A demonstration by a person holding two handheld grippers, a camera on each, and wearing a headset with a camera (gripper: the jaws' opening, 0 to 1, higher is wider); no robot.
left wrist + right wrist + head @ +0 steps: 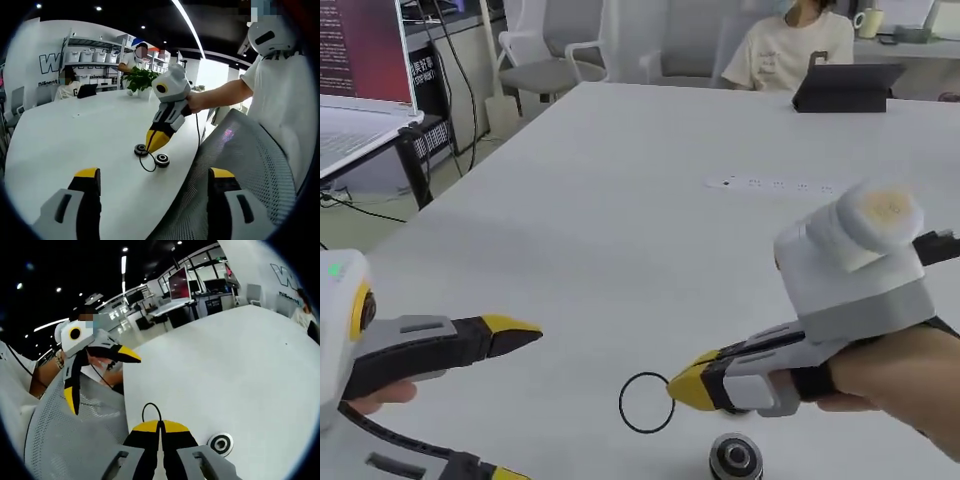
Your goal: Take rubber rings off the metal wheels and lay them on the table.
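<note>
My right gripper (678, 388) is shut on a thin black rubber ring (645, 402), pinching its edge; the loop sits low over the white table (620, 230). The ring (151, 412) pokes out past the shut yellow tips (160, 427). One metal wheel (735, 457) with a dark band lies just in front of that gripper, also the wheel (221, 443). In the left gripper view two wheels (141, 149) (161, 160) flank the hanging ring (147, 162) under the right gripper (154, 142). My left gripper (515, 405) stands open and holds nothing, off to the left near the table edge.
A person sits at the far end behind a dark tablet (845, 88). A row of sockets (770, 184) is set into the table top. A mesh chair (235, 160) stands by the near edge. A laptop (360, 70) sits on a side desk at left.
</note>
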